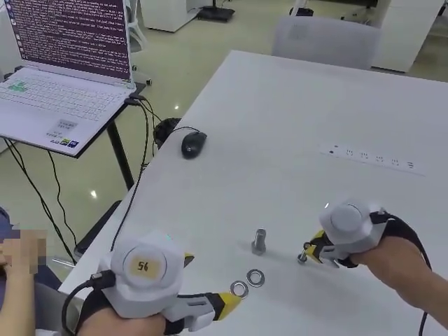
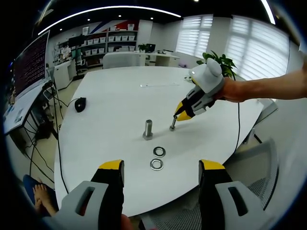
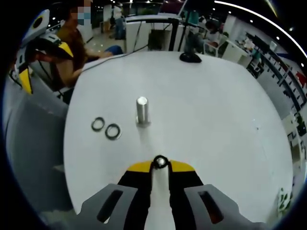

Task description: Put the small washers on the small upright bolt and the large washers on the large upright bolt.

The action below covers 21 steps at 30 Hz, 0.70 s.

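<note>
Clenching small bolt (image 1: 302, 257) upright on desk (image 1: 280, 140) in right gripper (image 3: 160, 165) jaws; holding left gripper (image 2: 161, 165) jaws released, two washers (image 1: 256, 277) at 12 o'clock, large bolt (image 2: 147, 130) beyond

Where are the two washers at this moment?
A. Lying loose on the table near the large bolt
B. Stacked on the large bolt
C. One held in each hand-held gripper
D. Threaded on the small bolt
A: the washers lie flat, side by side on the white table, just in front of the upright large bolt and threaded on nothing.
</note>
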{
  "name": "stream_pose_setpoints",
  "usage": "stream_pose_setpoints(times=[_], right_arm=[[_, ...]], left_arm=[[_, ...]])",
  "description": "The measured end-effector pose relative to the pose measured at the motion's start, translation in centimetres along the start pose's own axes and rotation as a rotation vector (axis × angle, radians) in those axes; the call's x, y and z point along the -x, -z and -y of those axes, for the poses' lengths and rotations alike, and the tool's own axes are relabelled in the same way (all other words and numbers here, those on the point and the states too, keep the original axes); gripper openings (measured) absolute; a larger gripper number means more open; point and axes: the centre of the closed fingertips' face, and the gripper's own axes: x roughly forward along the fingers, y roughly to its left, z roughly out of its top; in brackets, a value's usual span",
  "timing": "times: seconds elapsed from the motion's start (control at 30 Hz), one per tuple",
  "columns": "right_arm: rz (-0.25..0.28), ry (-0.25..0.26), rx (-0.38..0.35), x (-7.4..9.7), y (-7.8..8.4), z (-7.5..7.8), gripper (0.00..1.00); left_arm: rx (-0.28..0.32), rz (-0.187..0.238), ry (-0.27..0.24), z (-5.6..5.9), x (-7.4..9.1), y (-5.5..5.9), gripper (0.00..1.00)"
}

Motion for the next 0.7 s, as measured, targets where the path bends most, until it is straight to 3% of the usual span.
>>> stream_pose_setpoints(times=[0.7], right_arm=[[-0.018,-0.01,-0.015,-1.2,0.7,-0.2,0.13]], left_arm=[[0.003,-0.005,0.001,0.0,0.0,0.3,0.62]])
